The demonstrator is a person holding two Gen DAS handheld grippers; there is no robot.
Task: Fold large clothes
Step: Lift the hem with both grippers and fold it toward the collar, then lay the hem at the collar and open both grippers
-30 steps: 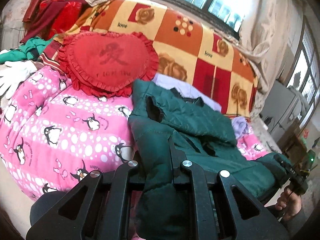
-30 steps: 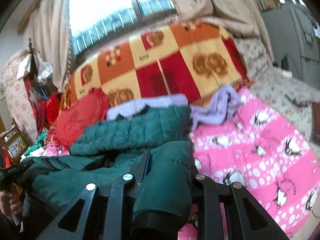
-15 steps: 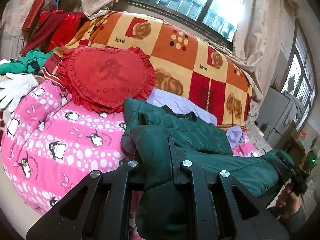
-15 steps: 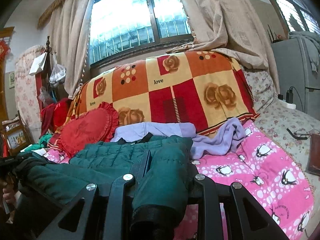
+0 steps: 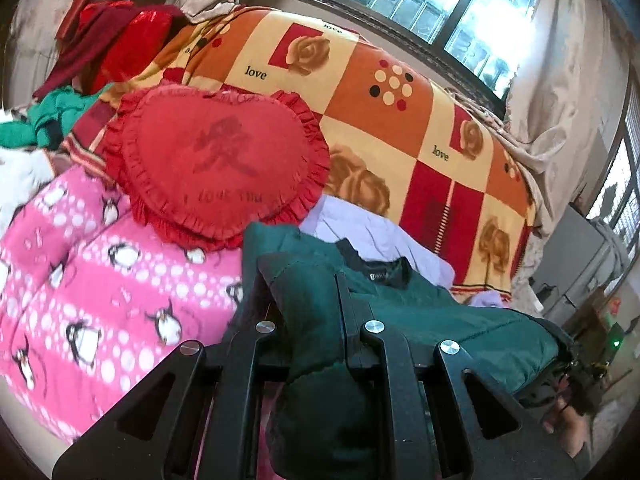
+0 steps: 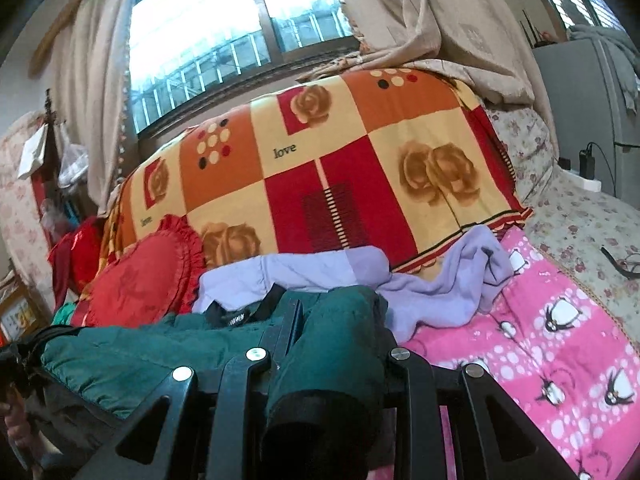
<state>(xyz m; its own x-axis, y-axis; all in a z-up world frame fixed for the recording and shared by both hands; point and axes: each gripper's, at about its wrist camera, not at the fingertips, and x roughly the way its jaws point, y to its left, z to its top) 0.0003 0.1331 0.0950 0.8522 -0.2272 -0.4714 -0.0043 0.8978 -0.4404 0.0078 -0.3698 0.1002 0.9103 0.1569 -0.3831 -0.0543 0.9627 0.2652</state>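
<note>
The green padded jacket (image 5: 460, 332) hangs lifted over the pink penguin blanket (image 5: 100, 288), its collar toward the red heart cushion (image 5: 216, 160). The left gripper (image 5: 310, 292) pinches 1 edge fold; the right gripper (image 6: 336, 320) pinches the other. To fold well, I'd keep both ends level and taut, then lay them down together.

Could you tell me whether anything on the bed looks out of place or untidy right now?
Yes: a lilac garment lies crumpled behind the green jacket, and red and green clothes are heaped at the bed's far corner.
</note>
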